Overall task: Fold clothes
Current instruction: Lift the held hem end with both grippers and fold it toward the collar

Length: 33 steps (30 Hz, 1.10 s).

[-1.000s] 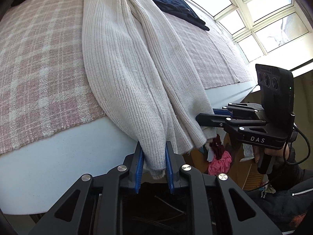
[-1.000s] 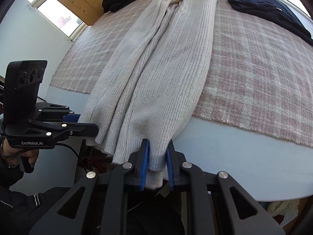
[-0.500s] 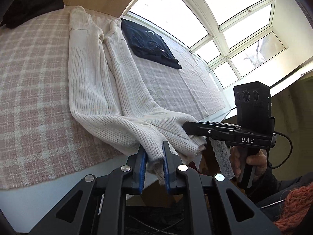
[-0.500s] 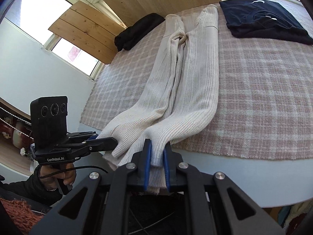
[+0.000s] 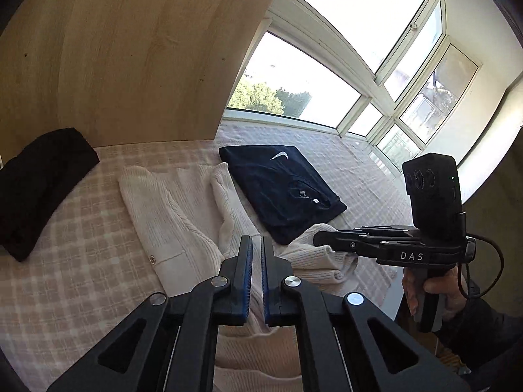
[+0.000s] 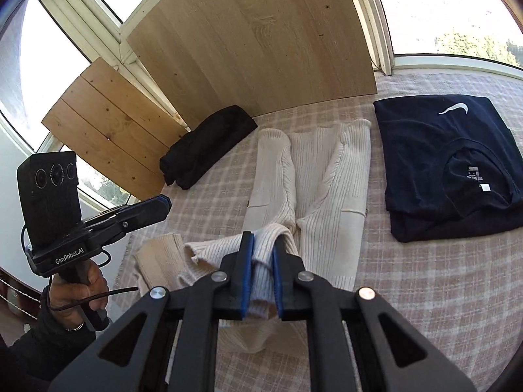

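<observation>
Okay, one cream knit cardigan (image 6: 330, 202) lies on the bed (image 6: 425, 294), its body straight ahead of the right gripper (image 6: 263, 240), with the near end bunched up right at and under those jaws. The right jaws have just been closing and now pinch a thick fold of the ribbed knit between the blue pads, standing only narrowly apart. The left gripper (image 5: 256, 240) has just been closing too and is now all but shut with no cloth between the jaws; from the right wrist view it hangs clear above a loose cuff (image 6: 160, 258) that lies below it and to the left of the right jaws. Handling guess: soft, stretchy, fairly bulky and light, no stiffness, it will sag and slip if only a few ribs are caught. Better to take a full pinch at the cuff or hem band, both corners level. Count: one cardigan, one folded navy T-shirt (image 6: 441, 163) ahead and right of the right jaws, one folded black garment (image 6: 209, 145) ahead and left, two grippers. Fold looks partly done; the near end is not yet laid flat.
</observation>
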Each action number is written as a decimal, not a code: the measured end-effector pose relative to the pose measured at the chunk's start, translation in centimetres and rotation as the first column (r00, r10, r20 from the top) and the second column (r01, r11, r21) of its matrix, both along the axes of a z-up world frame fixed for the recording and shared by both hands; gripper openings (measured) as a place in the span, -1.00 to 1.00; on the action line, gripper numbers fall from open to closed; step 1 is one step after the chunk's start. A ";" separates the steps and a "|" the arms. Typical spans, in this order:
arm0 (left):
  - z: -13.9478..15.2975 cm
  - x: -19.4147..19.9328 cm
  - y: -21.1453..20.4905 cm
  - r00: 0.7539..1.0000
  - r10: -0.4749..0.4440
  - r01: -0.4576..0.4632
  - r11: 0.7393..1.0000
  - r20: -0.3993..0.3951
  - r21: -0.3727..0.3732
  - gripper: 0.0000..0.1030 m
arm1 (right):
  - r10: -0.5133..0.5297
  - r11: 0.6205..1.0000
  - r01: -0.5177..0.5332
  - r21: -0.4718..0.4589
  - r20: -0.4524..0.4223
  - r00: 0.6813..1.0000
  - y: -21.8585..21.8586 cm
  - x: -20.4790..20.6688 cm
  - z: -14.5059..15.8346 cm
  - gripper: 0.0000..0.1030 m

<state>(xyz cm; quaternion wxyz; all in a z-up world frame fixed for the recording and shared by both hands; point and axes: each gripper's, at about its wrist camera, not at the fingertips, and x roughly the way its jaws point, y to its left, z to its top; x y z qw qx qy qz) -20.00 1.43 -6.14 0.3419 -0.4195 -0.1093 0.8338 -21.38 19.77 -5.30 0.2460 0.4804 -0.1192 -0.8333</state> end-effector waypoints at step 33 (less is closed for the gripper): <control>-10.0 -0.9 2.6 0.920 0.072 0.033 0.965 0.385 -0.260 0.46 | 0.106 0.993 -0.117 0.035 0.215 0.971 0.9 -7.7 -8.6 -0.79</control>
